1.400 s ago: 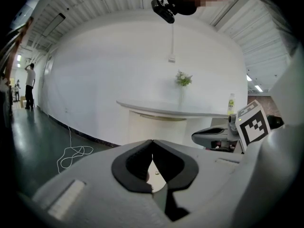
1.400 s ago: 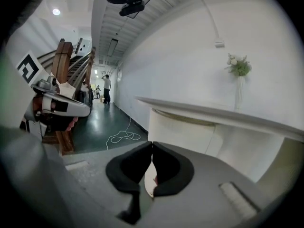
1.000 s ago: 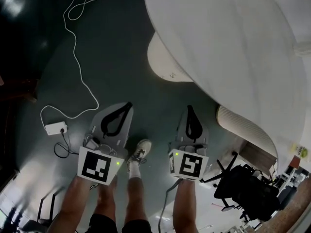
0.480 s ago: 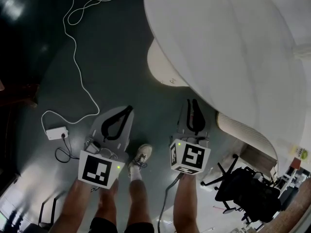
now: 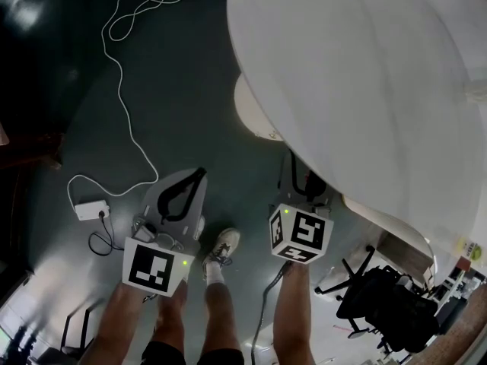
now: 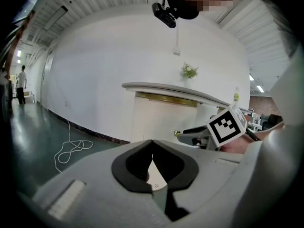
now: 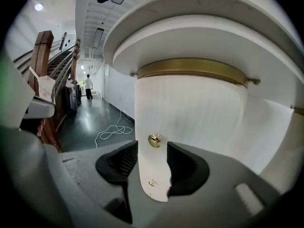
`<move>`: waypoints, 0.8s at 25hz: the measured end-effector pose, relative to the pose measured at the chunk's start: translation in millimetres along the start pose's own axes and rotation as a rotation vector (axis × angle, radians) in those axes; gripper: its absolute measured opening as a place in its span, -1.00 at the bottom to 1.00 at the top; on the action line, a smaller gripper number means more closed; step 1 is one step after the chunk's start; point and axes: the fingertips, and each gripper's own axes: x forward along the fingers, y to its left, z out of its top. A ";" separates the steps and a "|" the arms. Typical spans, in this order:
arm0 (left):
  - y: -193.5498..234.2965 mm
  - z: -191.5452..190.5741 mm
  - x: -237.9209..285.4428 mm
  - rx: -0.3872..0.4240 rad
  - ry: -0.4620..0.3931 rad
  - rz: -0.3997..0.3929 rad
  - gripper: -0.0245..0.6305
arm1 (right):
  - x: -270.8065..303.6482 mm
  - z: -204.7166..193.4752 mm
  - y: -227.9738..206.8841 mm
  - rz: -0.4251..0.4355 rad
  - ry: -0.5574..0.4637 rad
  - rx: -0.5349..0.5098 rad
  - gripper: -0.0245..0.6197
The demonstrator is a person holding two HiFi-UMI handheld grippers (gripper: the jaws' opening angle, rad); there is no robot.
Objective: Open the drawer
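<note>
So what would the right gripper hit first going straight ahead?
The right gripper would probably meet the brass knob on the white drawer front, centred ahead of its jaws, which have just been opening with nothing between them.

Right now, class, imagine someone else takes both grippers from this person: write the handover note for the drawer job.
Left gripper: jaws shut, nothing in them, held over the floor beside the table.
Right gripper: jaws have just been opening and are wide apart with nothing gripped. The brass knob sits just ahead, in line with the gap, untouched.
Drawer: the knob is on the white curved front under the round tabletop. No opening shows.
Done: right gripper lined up on the knob.
Left: close on the knob, then pull the drawer out.
</note>
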 end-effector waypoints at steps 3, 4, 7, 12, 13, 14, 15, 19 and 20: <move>3.2 0.6 3.6 0.000 0.001 0.004 -0.89 | 9.6 3.2 -1.3 0.000 0.004 0.005 -0.32; 3.7 0.2 4.8 -0.001 0.004 0.005 -0.89 | 12.2 3.8 -1.9 0.001 0.007 0.005 -0.32; 5.1 -1.0 7.8 -0.003 0.011 0.008 -0.89 | 16.7 4.2 -3.2 0.000 0.012 -0.003 -0.32; 4.5 -4.6 8.9 -0.005 0.018 0.009 -0.89 | 17.2 0.0 -3.1 -0.010 0.006 -0.033 -0.39; 5.3 -5.4 8.7 -0.005 0.021 0.009 -0.89 | 17.4 1.2 -2.9 -0.015 0.001 -0.041 -0.41; 6.5 -6.2 8.3 -0.005 0.023 0.010 -0.89 | 18.0 2.2 -2.2 -0.018 -0.002 -0.046 -0.46; 8.0 -6.9 7.8 -0.004 0.023 0.011 -0.89 | 18.9 3.0 -1.0 -0.021 -0.003 -0.050 -0.47; 9.9 -8.1 4.4 -0.001 0.026 0.011 -0.89 | 19.7 4.8 -1.7 -0.048 0.004 -0.060 -0.57; 10.5 -8.1 3.4 -0.004 0.027 0.012 -0.89 | 19.6 4.9 -2.5 -0.055 0.008 -0.062 -0.60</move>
